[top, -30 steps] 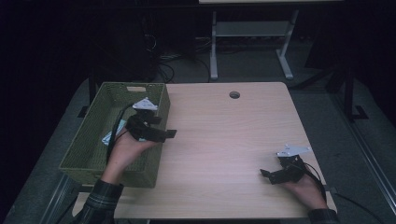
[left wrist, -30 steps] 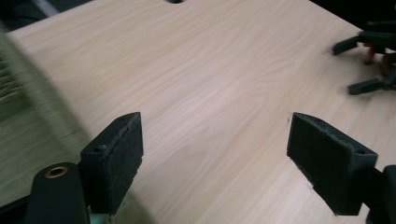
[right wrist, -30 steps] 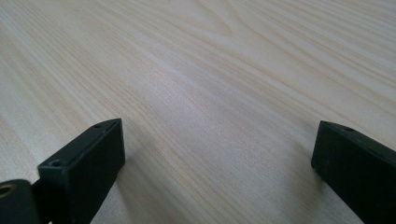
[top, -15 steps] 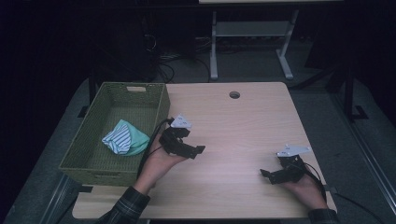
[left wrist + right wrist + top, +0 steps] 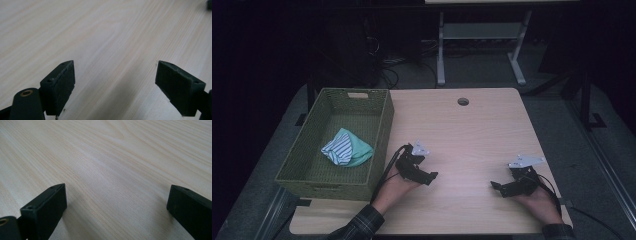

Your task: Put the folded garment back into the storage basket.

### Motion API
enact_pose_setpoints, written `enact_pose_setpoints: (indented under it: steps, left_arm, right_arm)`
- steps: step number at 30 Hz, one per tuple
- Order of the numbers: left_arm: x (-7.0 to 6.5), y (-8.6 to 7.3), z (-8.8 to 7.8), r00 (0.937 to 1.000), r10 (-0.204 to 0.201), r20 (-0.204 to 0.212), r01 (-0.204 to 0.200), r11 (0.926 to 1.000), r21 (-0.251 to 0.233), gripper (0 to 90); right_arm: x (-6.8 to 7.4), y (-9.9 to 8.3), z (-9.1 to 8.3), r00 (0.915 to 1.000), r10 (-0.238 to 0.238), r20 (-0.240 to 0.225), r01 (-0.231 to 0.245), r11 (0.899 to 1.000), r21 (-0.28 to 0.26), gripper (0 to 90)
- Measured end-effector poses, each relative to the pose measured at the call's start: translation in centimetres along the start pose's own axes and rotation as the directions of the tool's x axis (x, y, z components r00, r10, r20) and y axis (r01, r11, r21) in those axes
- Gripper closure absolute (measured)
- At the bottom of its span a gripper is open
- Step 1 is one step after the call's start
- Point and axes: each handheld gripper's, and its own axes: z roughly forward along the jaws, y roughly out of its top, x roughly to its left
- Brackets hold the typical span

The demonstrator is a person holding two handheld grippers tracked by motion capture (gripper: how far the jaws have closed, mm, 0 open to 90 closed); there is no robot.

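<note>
Left claw: jaws spread wide, nothing between them, held low over bare light wood of the desk, just right of the basket's near corner. In the left claw's own view, both black pads far apart, only wood grain between. Cable trailing back along the left hand toward the near edge.

Right claw: also wide open and empty, low over the desk near its front right part, jaws pointing to the left. In the right claw's own view, two pads well apart, plain wood between. Grey three-cornered plate on top, right hand behind it.

Both claws well apart from each other.

Green woven basket on the left part of the desk. Inside, lying on the bottom: crumpled cloth, mint green with a striped part, apart from both claws.

Small round hole near the far edge of the desk.
</note>
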Motion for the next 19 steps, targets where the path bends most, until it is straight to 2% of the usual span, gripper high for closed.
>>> enact_pose_setpoints:
  steps: [4, 7, 12, 19]
  left_arm:
    - [-0.3, -0.7, 1.0, 0.9998, 0.019, -0.011, -0.019, 0.9993, 0.034, 15.4]
    - [-0.3, -1.1, 1.4, 0.9997, 0.023, 0.001, -0.023, 0.9982, 0.056, 15.3]
    - [-0.4, -1.4, 1.5, 0.9996, 0.027, -0.004, -0.027, 0.9987, 0.044, 13.4]
    - [-0.3, -1.9, 1.6, 0.9994, 0.035, -0.001, -0.035, 0.9994, -0.001, 12.5]
  right_arm:
    - [0.0, 0.0, 0.0, 1.0000, 0.001, 0.000, -0.001, 1.000, 0.000, 2.5]
    - [0.0, 0.0, 0.0, 1.0000, 0.000, 0.000, 0.000, 1.000, 0.000, 2.5]
    - [0.0, 0.0, 0.0, 1.0000, 0.001, 0.000, -0.001, 1.000, 0.000, 2.5]
    - [0.0, 0.0, 0.0, 1.0000, 0.000, 0.000, 0.000, 1.000, 0.000, 2.5]
